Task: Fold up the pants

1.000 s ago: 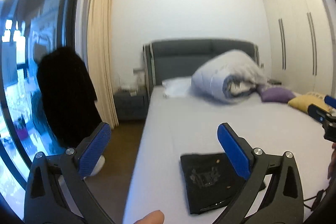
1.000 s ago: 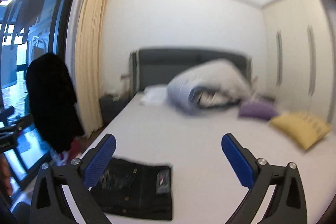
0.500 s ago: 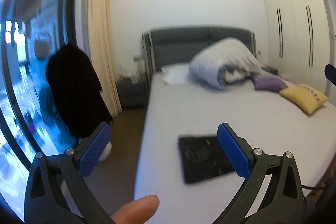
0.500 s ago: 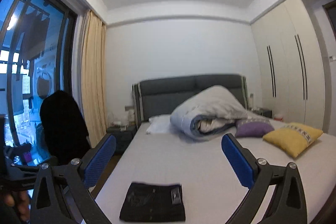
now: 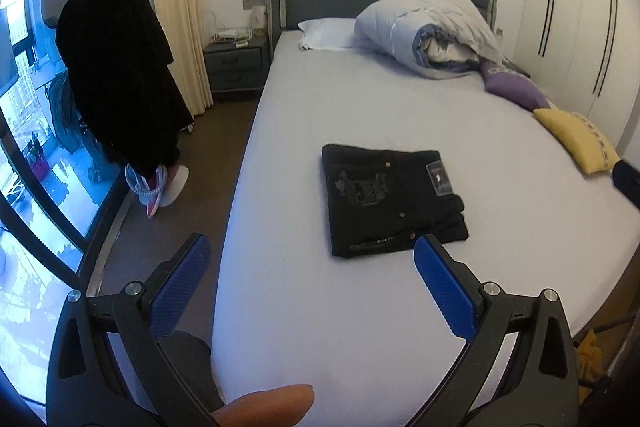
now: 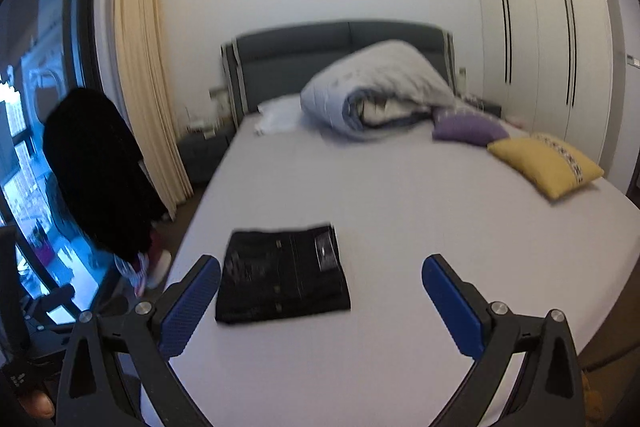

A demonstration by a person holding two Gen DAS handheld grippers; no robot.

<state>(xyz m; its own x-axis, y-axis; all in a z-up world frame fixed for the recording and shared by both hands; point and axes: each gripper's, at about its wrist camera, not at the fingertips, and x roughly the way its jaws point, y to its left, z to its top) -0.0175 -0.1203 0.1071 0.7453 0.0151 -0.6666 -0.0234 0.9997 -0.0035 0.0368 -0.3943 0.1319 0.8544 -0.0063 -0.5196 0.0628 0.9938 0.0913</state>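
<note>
bed (image 5: 400, 307) | on it: folded pants (image 5: 384, 199), duvet (image 5: 432, 31), pillows (image 5: 572, 143)

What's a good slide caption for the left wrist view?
Open left tongs hover above folded black pants lying flat on a grey bed.

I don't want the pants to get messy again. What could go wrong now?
1. The folded pants lie near the bed's left edge; a bump from a gripper might push them off toward the floor.
2. Both the left gripper and the right gripper are open and close by. Catching the top layer could pull the fold apart.
</note>
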